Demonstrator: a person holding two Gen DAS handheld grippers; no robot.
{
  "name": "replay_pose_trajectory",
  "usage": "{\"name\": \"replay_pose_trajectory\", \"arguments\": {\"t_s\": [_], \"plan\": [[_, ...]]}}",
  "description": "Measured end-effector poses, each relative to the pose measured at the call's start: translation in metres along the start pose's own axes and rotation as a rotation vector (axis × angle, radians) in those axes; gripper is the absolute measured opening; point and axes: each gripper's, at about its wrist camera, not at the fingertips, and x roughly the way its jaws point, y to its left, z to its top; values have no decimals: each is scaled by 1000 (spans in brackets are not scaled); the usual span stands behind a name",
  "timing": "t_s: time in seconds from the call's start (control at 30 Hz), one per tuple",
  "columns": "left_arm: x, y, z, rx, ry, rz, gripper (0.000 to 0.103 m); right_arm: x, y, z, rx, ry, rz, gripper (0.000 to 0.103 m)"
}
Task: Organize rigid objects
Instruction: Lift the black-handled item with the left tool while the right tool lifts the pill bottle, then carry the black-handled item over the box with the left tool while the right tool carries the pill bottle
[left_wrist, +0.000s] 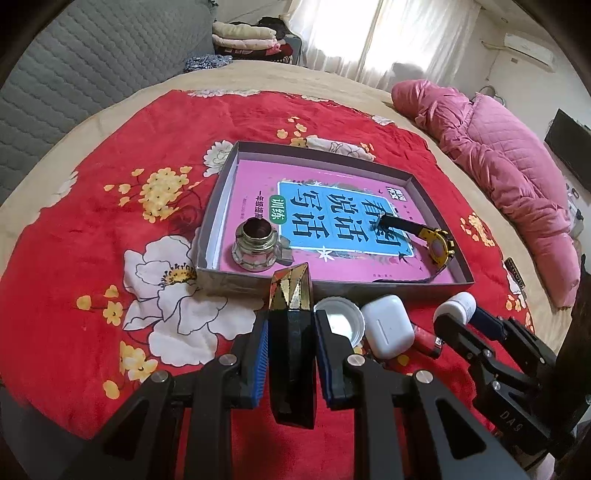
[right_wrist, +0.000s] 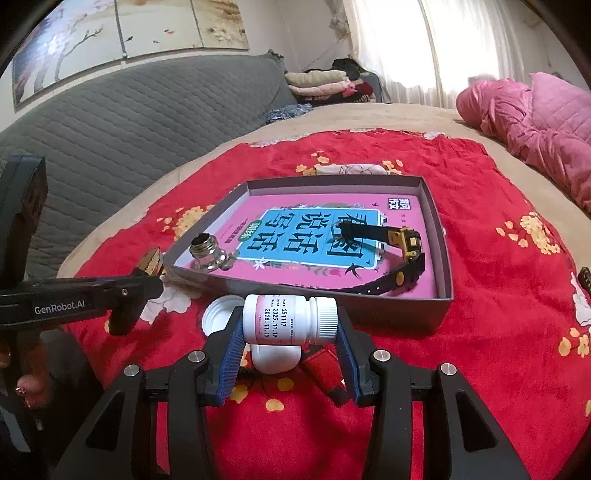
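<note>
My left gripper (left_wrist: 291, 332) is shut on a black and gold faceted box (left_wrist: 291, 314), held just in front of the grey tray's near wall (left_wrist: 236, 277). My right gripper (right_wrist: 290, 332) is shut on a white pill bottle (right_wrist: 290, 319), held sideways above the blanket; it also shows in the left wrist view (left_wrist: 456, 304). The tray (right_wrist: 441, 243) holds a pink book (right_wrist: 317, 236), a glass ink bottle (left_wrist: 255, 243) and a black and yellow watch (left_wrist: 437, 242).
On the red flowered blanket (left_wrist: 92, 258) before the tray lie a white cap (left_wrist: 340, 321), a white earbud case (left_wrist: 388, 325) and a red lighter (left_wrist: 426, 338). A pink quilt (left_wrist: 498, 177) lies at the right, a grey headboard (right_wrist: 129, 118) at the left.
</note>
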Motion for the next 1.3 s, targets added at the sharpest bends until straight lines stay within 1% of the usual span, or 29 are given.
{"name": "replay_pose_trajectory", "arguments": {"t_s": [0.4,0.77,1.3], "plan": [[1,-7,3,14,-29,-12,23,1,-4,9,-30,-47,-29,48],[3,-14,9,31,-51,-13,23,3,0,14,-98,-76,-52,48],[11,-20,22,39,-75,2,23,4,-16,23,-66,-114,-68,48]]}}
